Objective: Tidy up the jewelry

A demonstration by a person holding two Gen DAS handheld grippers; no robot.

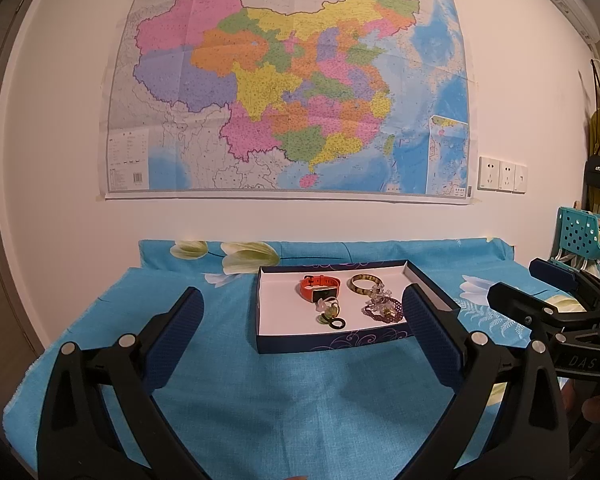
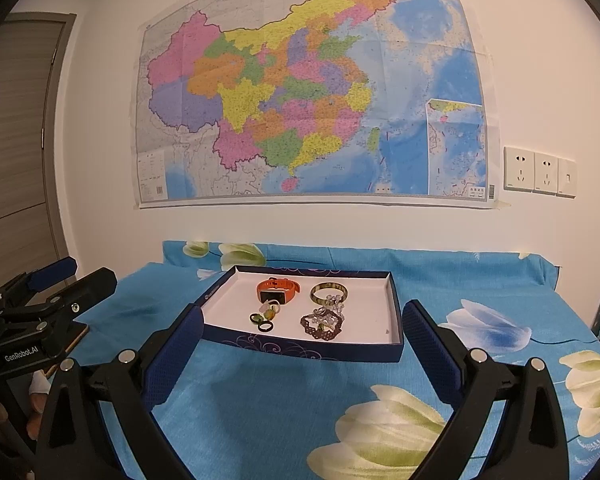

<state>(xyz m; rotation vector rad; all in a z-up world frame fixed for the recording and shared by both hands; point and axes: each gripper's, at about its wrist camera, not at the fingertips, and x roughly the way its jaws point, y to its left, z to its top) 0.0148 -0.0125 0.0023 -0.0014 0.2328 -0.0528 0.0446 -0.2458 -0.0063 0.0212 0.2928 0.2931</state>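
A shallow dark blue box [image 1: 332, 345] [image 2: 300, 350] with a white floor sits on the table. In it lie an orange watch band [image 1: 320, 286] [image 2: 278, 290], a green-brown bangle [image 1: 365, 282] [image 2: 328, 293], a purple bead bracelet [image 1: 384, 309] [image 2: 324, 326] with clear beads, and small rings [image 1: 332, 318] [image 2: 265, 320]. My left gripper [image 1: 300, 304] is open and empty, just short of the box. My right gripper [image 2: 302, 320] is open and empty, also in front of the box. Each gripper shows at the edge of the other's view.
A blue floral cloth [image 1: 284, 408] [image 2: 292, 400] covers the table. A large map [image 1: 284, 80] hangs on the wall behind. Wall sockets [image 2: 540, 174] are to the right. A teal basket [image 1: 580, 234] stands at the right edge. A door [image 2: 16, 140] is at the left.
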